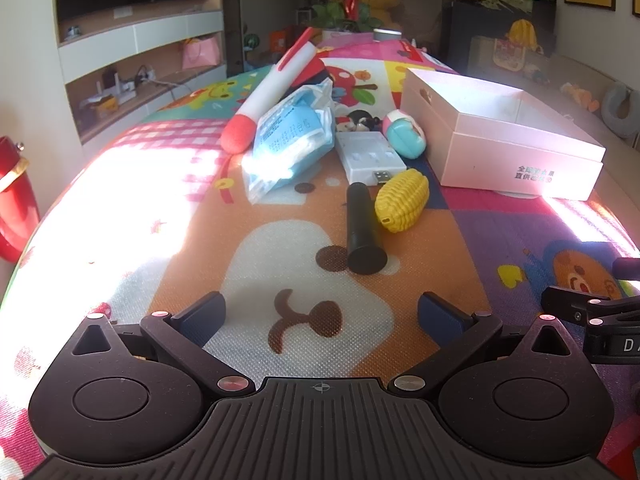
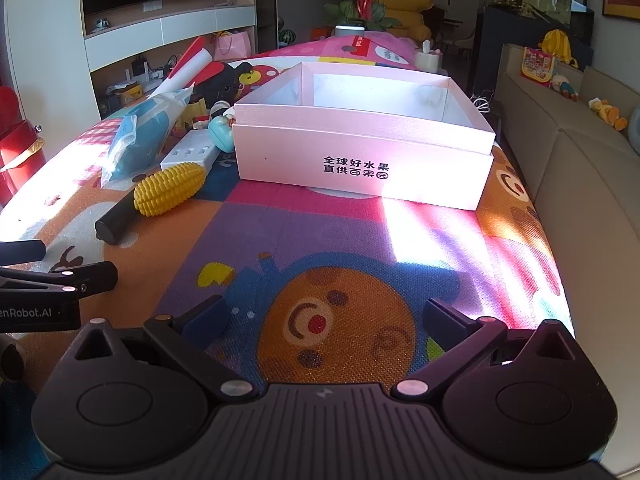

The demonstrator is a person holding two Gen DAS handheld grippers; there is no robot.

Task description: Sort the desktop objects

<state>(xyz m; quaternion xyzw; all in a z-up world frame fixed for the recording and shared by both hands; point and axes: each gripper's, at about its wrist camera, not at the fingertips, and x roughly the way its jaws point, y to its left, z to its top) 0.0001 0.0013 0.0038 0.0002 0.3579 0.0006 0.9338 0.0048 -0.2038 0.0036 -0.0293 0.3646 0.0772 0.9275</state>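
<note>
A pile of objects lies ahead of my left gripper [image 1: 322, 314]: a black cylinder [image 1: 362, 230], a yellow corn toy [image 1: 402, 202], a white USB hub [image 1: 370, 156], a blue tissue pack [image 1: 290, 136], a big red-and-white pen [image 1: 270, 96] and a teal-pink round toy [image 1: 404, 134]. The open pink box [image 1: 504, 132] stands to their right. My left gripper is open and empty, short of the cylinder. My right gripper [image 2: 324, 318] is open and empty, facing the pink box [image 2: 360, 168]; the corn toy [image 2: 170, 188] and the cylinder [image 2: 116, 220] lie to its left.
A colourful cartoon mat [image 2: 340, 252] covers the table. A black plush toy [image 2: 224, 80] lies behind the pile. A beige sofa [image 2: 580, 168] runs along the right table edge. A flower pot [image 2: 360, 4] stands at the far end. A red object [image 1: 12, 200] stands left of the table.
</note>
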